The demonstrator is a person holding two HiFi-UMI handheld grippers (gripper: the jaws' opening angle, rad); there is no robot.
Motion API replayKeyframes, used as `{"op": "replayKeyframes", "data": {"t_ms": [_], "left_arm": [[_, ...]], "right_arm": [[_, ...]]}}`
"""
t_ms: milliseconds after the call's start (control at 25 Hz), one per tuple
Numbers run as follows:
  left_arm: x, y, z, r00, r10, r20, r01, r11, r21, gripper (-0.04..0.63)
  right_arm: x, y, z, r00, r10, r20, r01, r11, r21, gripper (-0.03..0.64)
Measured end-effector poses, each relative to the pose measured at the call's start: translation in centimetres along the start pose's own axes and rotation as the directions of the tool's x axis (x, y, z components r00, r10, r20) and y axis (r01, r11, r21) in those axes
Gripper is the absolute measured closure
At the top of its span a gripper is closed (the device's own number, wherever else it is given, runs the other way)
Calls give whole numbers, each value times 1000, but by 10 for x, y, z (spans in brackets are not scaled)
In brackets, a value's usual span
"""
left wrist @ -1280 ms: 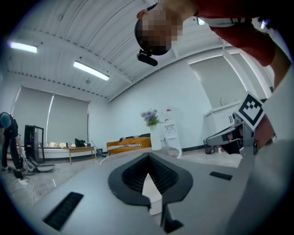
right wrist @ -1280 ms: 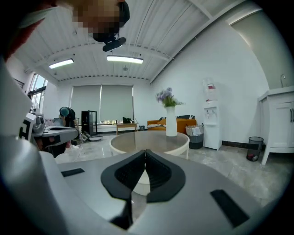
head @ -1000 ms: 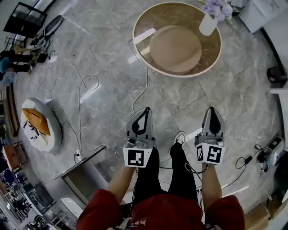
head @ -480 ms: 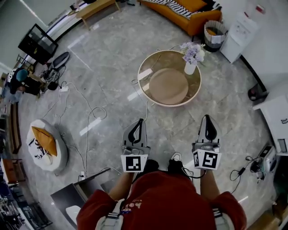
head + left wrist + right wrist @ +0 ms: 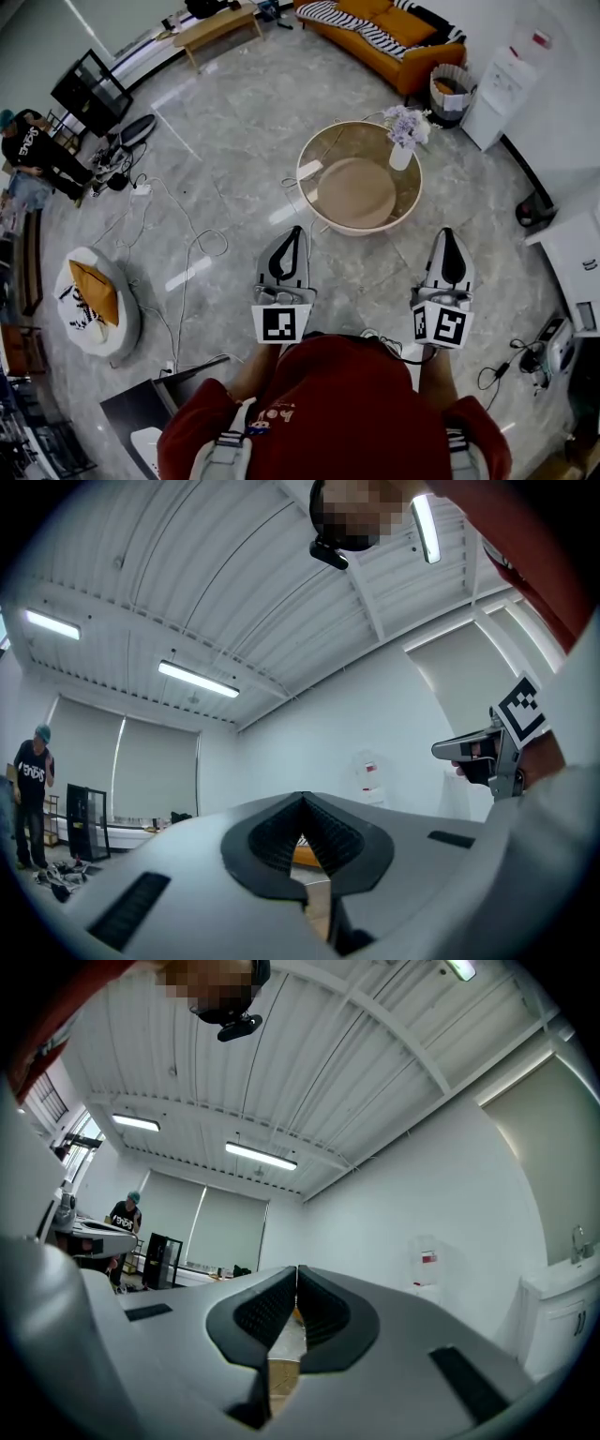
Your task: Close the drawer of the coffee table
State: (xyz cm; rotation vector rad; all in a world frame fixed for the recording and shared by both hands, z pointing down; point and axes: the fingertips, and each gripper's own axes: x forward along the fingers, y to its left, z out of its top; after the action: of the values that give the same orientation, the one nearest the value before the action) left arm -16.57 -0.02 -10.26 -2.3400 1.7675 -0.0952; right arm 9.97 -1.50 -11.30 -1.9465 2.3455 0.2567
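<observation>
The round coffee table (image 5: 323, 214) has a glass top over a wooden disc and stands on the marble floor ahead of me. A white vase of lilac flowers (image 5: 403, 141) sits at its far right rim. No drawer can be made out from this height. My left gripper (image 5: 295, 231) and right gripper (image 5: 451, 232) are held side by side, well short of the table and high above the floor. Each has its jaws together with nothing in them. In the left gripper view the left gripper (image 5: 302, 799) points level across the room, and in the right gripper view the right gripper (image 5: 296, 1269) points slightly upward.
An orange sofa (image 5: 394, 33), a woven bin (image 5: 450, 89) and a white cabinet (image 5: 506, 84) stand beyond the table. Cables (image 5: 187, 253) trail over the floor at left, near a white pouf (image 5: 94, 300). A person (image 5: 33, 150) stands far left. A grey box (image 5: 159, 403) lies near my feet.
Both grippers have risen along with the head view, which now takes in much more of the room. The table looks smaller and farther off. The jaws stayed together.
</observation>
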Motion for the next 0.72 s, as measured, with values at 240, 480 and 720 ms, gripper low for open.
{"op": "replayKeyframes", "data": {"t_ms": [240, 480, 720], "left_arm": [[-5, -1, 2, 1000, 1, -2, -1, 1000, -25, 587], [-10, -3, 5, 1000, 6, -6, -6, 1000, -14, 586], [-12, -6, 7, 1000, -1, -9, 1, 1000, 1, 586]], "right_arm": [[-6, 3, 3, 1000, -4, 6, 4, 1000, 0, 595], [-7, 1, 4, 1000, 8, -10, -8, 1000, 5, 595], [-11, -2, 5, 1000, 7, -19, -7, 1000, 6, 595]]}}
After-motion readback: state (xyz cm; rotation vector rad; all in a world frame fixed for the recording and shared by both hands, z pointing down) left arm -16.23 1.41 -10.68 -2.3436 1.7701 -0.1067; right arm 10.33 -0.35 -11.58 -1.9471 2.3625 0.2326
